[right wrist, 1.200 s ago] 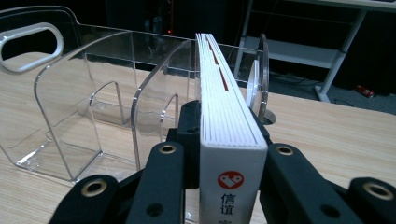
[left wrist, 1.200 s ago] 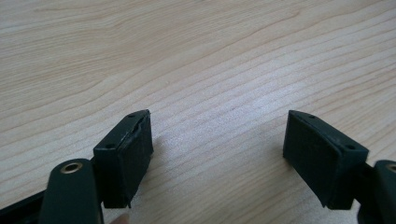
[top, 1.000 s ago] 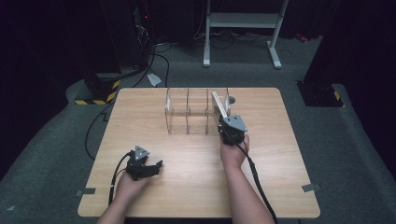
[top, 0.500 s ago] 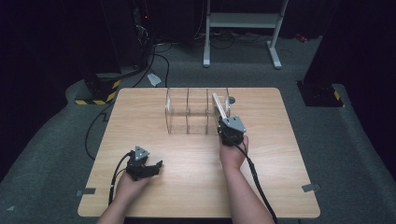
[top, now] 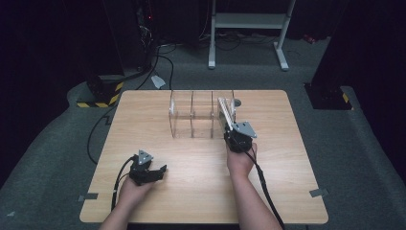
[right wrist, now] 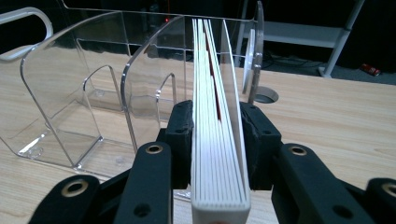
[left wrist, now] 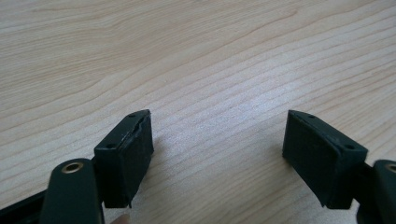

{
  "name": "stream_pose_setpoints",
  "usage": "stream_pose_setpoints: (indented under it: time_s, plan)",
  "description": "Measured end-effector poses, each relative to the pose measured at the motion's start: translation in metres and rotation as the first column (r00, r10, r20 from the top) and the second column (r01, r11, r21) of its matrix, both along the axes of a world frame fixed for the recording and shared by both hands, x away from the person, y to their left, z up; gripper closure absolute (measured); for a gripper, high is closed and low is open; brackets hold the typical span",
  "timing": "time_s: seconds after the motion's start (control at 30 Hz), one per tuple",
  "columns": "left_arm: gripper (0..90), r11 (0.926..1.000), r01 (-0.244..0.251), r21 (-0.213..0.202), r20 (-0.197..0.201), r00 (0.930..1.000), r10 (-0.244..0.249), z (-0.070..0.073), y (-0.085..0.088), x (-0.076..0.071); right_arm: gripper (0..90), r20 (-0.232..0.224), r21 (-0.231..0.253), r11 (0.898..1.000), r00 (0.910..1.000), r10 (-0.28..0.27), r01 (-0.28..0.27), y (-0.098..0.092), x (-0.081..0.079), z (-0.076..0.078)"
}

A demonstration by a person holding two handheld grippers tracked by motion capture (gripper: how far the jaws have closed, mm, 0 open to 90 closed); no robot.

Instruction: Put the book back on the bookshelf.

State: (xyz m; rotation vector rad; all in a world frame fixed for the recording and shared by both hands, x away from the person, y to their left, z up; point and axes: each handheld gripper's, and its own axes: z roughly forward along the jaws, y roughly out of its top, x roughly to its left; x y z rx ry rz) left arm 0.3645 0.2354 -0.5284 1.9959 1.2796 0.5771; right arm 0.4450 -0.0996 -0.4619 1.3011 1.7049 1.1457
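A thick white book (right wrist: 212, 88) stands upright, spine edge toward me, in the right-hand slot of a clear acrylic rack (right wrist: 70, 93). My right gripper (right wrist: 217, 140) has the book between its pads, which lie against both covers; its jaws have just been opening slightly. In the high view the book (top: 225, 111) leans in the rack (top: 191, 117) at the table's far middle, with the right gripper (top: 233, 133) just in front of it. My left gripper (top: 160, 171) rests low near the front left, open, with bare wood between its pads (left wrist: 126, 158).
The rack's left and middle slots hold nothing. A round cable hole (top: 238, 102) sits in the wooden table (top: 287, 167) just behind the rack's right end. Cables trail from both grippers toward the near edge. Dark floor and a white stand lie beyond the table.
Neither hand has visibly moved. The book stays in the rack's right slot with the right gripper at it.
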Motion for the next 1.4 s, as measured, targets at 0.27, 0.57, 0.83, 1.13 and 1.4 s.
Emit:
stream_pose_setpoints:
  time_s: [0.27,0.57,0.83,1.13,1.4]
  plan:
    - [24.5,1.0,-0.001,-0.001,0.002,1.0,0.001,0.0,0.0,0.0,62.6,-0.006,-0.004,1.0,0.9998,0.02,-0.02,-0.006,-0.013,-0.004]
    - [24.5,1.0,-0.001,0.001,0.002,1.0,0.001,0.0,0.0,0.0,67.9,-0.032,0.017,0.999,0.9991,0.03,-0.03,-0.013,-0.022,-0.009]
    - [24.5,1.0,0.0,0.0,0.001,1.0,0.0,0.0,0.0,0.0,74.3,-0.015,0.019,1.0,0.9999,0.003,-0.002,-0.01,-0.023,-0.01]
    - [25.0,1.0,0.005,0.008,0.002,1.0,-0.005,0.0,0.0,0.0,75.3,0.029,0.023,0.999,0.9991,-0.031,0.03,-0.004,-0.023,-0.009]
    - [25.0,1.0,0.005,0.007,0.002,1.0,-0.005,0.0,0.0,0.0,75.4,0.057,0.026,0.998,0.9967,-0.058,0.057,-0.004,-0.022,-0.007]
